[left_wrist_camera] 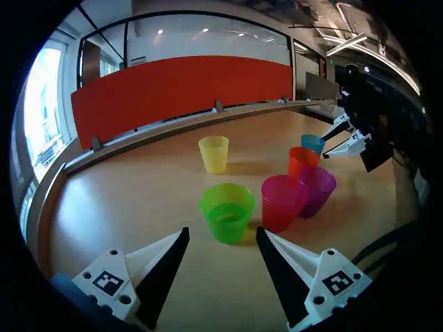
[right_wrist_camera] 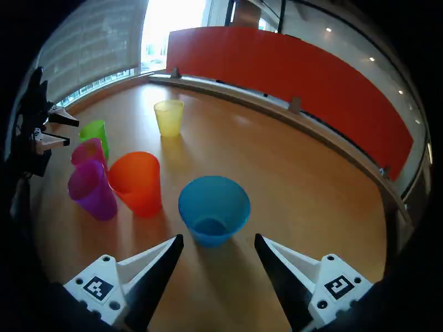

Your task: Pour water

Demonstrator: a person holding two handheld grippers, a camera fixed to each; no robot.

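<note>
Several plastic cups stand upright on a wooden table (left_wrist_camera: pixel 138 182). In the left gripper view a green cup (left_wrist_camera: pixel 227 212) stands just ahead of my open left gripper (left_wrist_camera: pixel 221 243), with a pink cup (left_wrist_camera: pixel 282 201), purple cup (left_wrist_camera: pixel 317 190), orange cup (left_wrist_camera: pixel 302 160), blue cup (left_wrist_camera: pixel 313 143) and yellow cup (left_wrist_camera: pixel 214 154) beyond. In the right gripper view the blue cup (right_wrist_camera: pixel 214 209) sits just in front of my open right gripper (right_wrist_camera: pixel 218 246); the orange cup (right_wrist_camera: pixel 137 182), purple cup (right_wrist_camera: pixel 91 190), pink cup (right_wrist_camera: pixel 88 151), green cup (right_wrist_camera: pixel 94 133) and yellow cup (right_wrist_camera: pixel 169 117) stand farther off. Whether the blue and green cups hold water I cannot tell.
A red partition (left_wrist_camera: pixel 183 88) runs along the table's far edge. The other gripper (left_wrist_camera: pixel 346 138) shows at the right of the left gripper view, and another gripper (right_wrist_camera: pixel 52 130) at the left of the right gripper view. Windows (right_wrist_camera: pixel 171 22) lie behind.
</note>
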